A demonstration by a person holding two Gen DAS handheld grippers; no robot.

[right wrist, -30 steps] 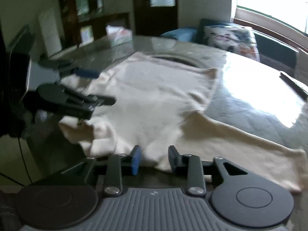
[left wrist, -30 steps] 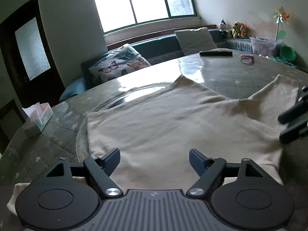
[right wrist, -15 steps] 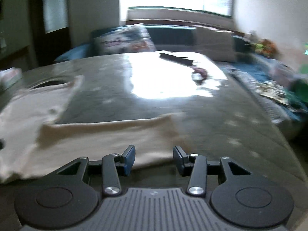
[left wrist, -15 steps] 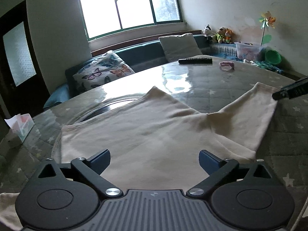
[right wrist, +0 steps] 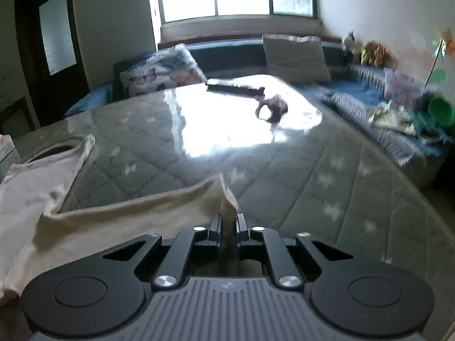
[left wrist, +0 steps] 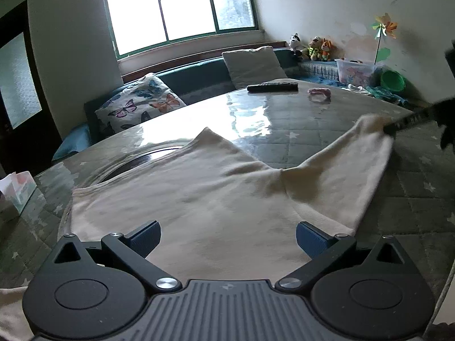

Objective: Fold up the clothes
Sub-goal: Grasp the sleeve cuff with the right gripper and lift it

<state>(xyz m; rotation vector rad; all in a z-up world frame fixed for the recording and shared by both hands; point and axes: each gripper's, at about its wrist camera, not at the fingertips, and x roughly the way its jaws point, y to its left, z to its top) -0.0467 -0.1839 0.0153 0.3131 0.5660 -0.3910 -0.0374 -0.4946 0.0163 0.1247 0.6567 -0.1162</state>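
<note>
Shirt (left wrist: 199,199) sleeve (right wrist: 159,213) was now clamped in our right gripper (right wrist: 227,224), whose jaws had stood apart half a second before. Our left gripper (left wrist: 227,236) still hovered wide open over the hem. Spread on the table (right wrist: 312,170), it seemed ready for folding the sleeve inward.

The left tongs (left wrist: 227,237) hover spread wide above the cream shirt (left wrist: 199,199) lying on the desk (left wrist: 312,130). The right tongs (left wrist: 403,123) touch its sleeve end. A remote (left wrist: 272,87) lies far back.
</note>
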